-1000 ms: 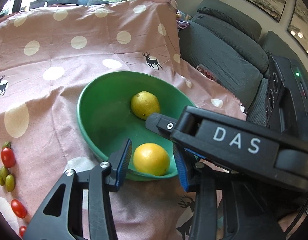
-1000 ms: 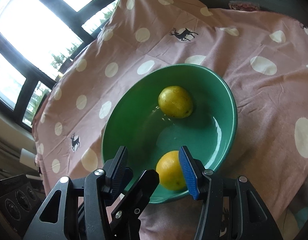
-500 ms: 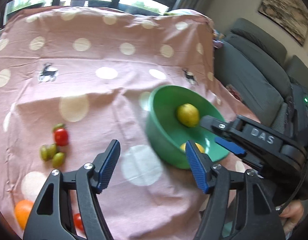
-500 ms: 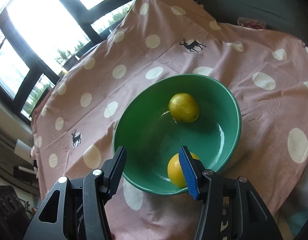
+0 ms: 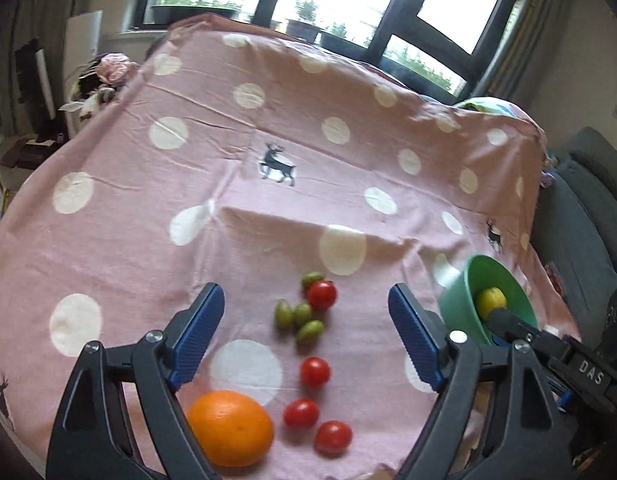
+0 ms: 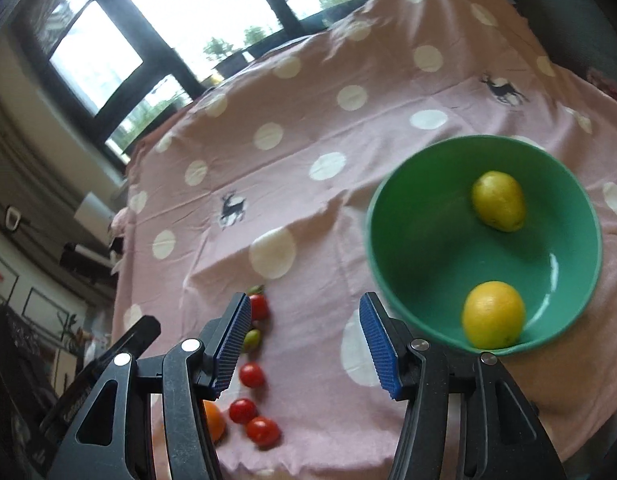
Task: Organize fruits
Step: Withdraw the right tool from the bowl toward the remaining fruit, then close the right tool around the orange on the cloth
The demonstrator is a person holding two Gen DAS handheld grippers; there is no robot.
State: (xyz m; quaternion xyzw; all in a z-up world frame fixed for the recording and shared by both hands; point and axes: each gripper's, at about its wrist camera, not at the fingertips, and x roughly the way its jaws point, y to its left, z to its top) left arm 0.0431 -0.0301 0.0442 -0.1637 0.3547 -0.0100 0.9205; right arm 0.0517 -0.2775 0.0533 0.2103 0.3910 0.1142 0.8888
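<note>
A green bowl (image 6: pixel 436 296) on the pink spotted cloth holds two yellow lemons (image 6: pixel 498 200) (image 6: pixel 493 314); it also shows at the right of the left wrist view (image 5: pixel 460 308). An orange (image 5: pixel 230 428), several red cherry tomatoes (image 5: pixel 314 371) and several small green fruits (image 5: pixel 300 318) lie loose on the cloth. My left gripper (image 5: pixel 308 336) is open and empty above the loose fruit. My right gripper (image 6: pixel 306 344) is open and empty, left of the bowl, near the tomatoes (image 6: pixel 252 375).
The pink cloth (image 5: pixel 268 128) covers the whole table and drops off at the near edge. A grey sofa (image 5: pixel 588 220) stands to the right. Windows lie behind the table's far edge. Dark clutter sits off the left side.
Both grippers have swung left, away from the bowl and toward the loose fruit. The left gripper has opened wider and drawn back. The bowl now sits to the right in both views.
</note>
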